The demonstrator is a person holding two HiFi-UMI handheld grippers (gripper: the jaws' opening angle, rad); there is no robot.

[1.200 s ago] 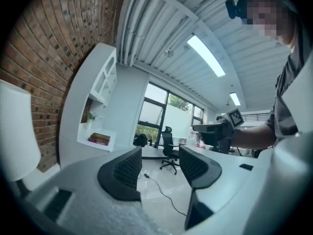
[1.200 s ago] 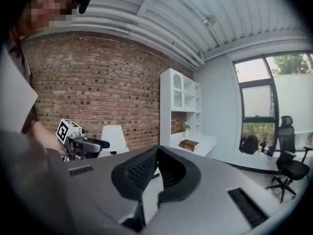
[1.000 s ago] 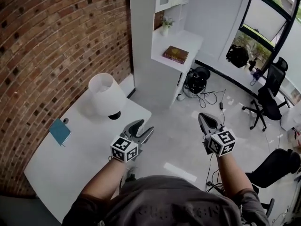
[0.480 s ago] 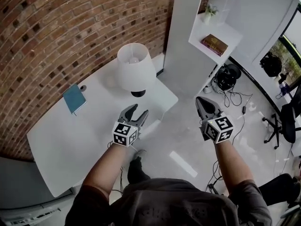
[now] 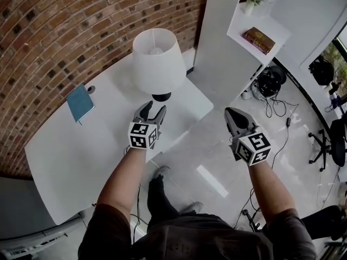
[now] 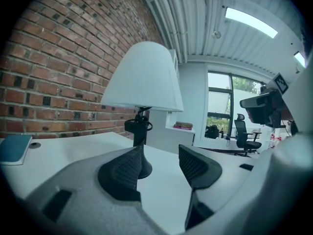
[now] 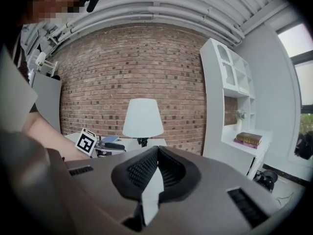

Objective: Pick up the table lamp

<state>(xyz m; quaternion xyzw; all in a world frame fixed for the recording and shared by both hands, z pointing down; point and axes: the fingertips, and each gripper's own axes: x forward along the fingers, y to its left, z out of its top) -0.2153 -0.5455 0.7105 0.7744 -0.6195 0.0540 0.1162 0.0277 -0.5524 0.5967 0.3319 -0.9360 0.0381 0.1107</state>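
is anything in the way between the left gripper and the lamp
Nothing visible. The left gripper, jaws apart, hangs just short of the black base of the table lamp, with only bare white table between them. The blue notebook lies off to the side.

Both forearms [image 5: 123, 177] bare, stretched forward. Left gripper [image 5: 150, 110]: jaws apart, nothing between them. Right gripper [image 5: 233, 117], off to its right: jaws closed tip to tip, seemingly empty. Marker cubes face up.

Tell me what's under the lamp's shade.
Left gripper view: a black stem and round base stand on the white table beneath the shade. In the head view the shade hides the stem; only the base's edge shows.
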